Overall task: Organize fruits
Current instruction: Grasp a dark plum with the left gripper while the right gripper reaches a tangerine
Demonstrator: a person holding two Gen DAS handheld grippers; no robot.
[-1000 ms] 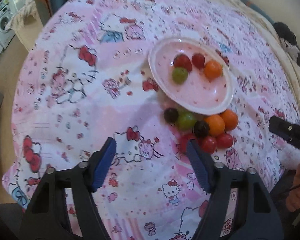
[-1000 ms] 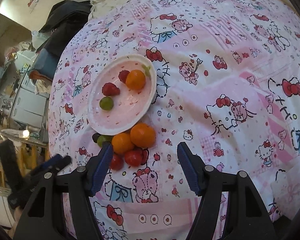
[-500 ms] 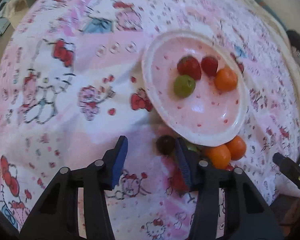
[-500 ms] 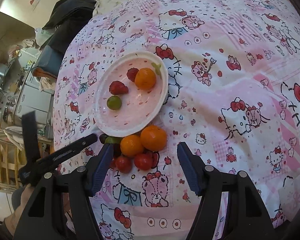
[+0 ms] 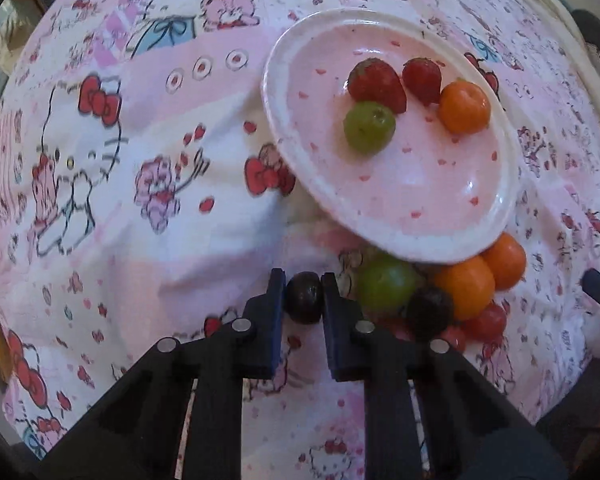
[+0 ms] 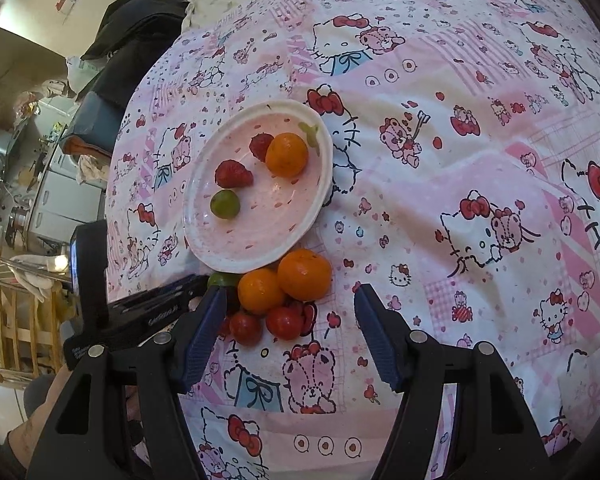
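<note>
Underneath, cartoon-print bedspread (image 6: 440, 168) (cluttered shelves (image 6: 32, 184) beyond).

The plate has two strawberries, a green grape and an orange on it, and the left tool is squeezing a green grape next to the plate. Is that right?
Almost. The plate does hold two strawberries, a green grape and an orange. But the left tool is squeezing a dark purple grape, not a green one. The left wrist view shows it pinched between the blue pads, beside the plate.

My left gripper (image 5: 303, 295) sits low at frame centre, blue pads clamped on a dark grape (image 5: 304, 298); my right gripper (image 6: 287, 310) sits low at centre, jaws spread wide
</note>
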